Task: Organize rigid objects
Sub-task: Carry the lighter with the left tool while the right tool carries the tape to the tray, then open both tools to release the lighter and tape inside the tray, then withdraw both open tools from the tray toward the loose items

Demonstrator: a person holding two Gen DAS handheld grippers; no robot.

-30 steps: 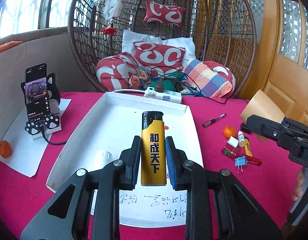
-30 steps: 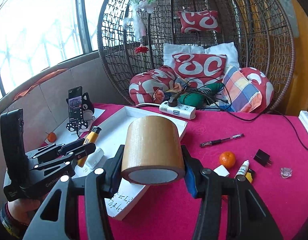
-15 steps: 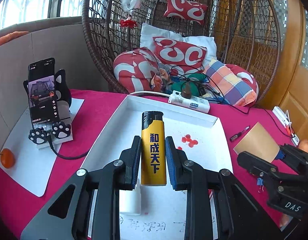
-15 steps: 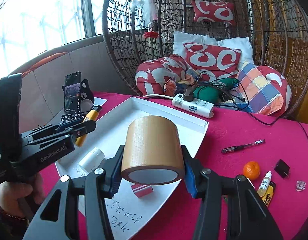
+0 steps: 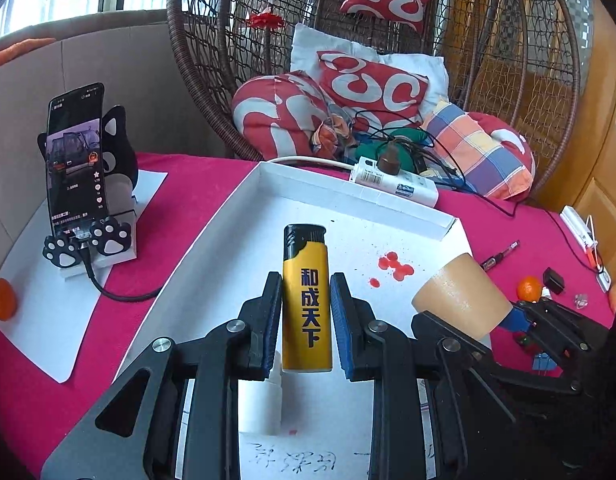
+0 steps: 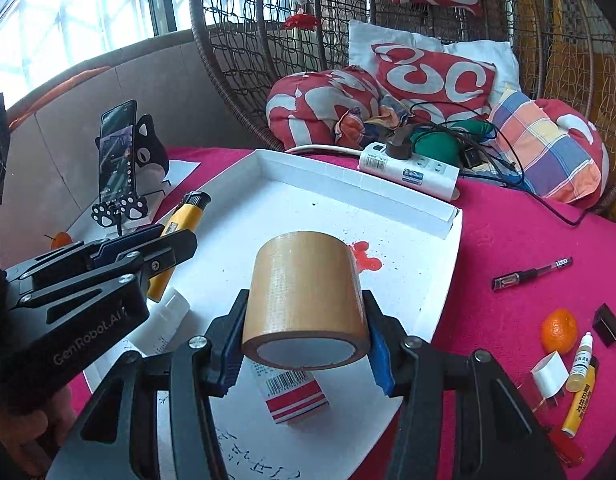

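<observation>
- The left gripper (image 5: 306, 322) is clamped on a yellow lighter (image 5: 306, 300) with a black cap, holding it upright above the white tray (image 5: 359, 196).
- The right gripper (image 6: 306, 332) is clamped on a roll of brown tape (image 6: 306, 300), its pads pressing the roll's two sides, the open core facing the camera. It also hangs over the white tray, towards the side nearer the power strip's end.
- Inside the white tray, under the right gripper, lies a small red-and-white box (image 6: 294, 398) with a barcode; a white cylindrical bottle (image 5: 260, 404) lies in the tray beneath the left gripper.
- The tray floor carries a few red stains (image 5: 393, 266) and some handwritten characters near its front edge.
- Just behind the tray's far wall sits a white power strip (image 6: 407, 168) with a brown plug in it.
- To the right of the tray, on the pink-covered counter (image 6: 507, 232), lie a pen (image 6: 531, 274), an orange (image 6: 559, 330), a small dropper bottle (image 6: 579, 362), a second yellow lighter (image 6: 579, 410) and a little black block (image 6: 607, 324), all apart from the tray.
- To the left of the tray a phone (image 5: 76, 160) stands on a cat-shaped stand (image 5: 116, 148) on a white sheet, with another orange (image 5: 2, 300) at that sheet's edge.
- A hand (image 6: 28, 432) grips the left gripper's handle.
</observation>
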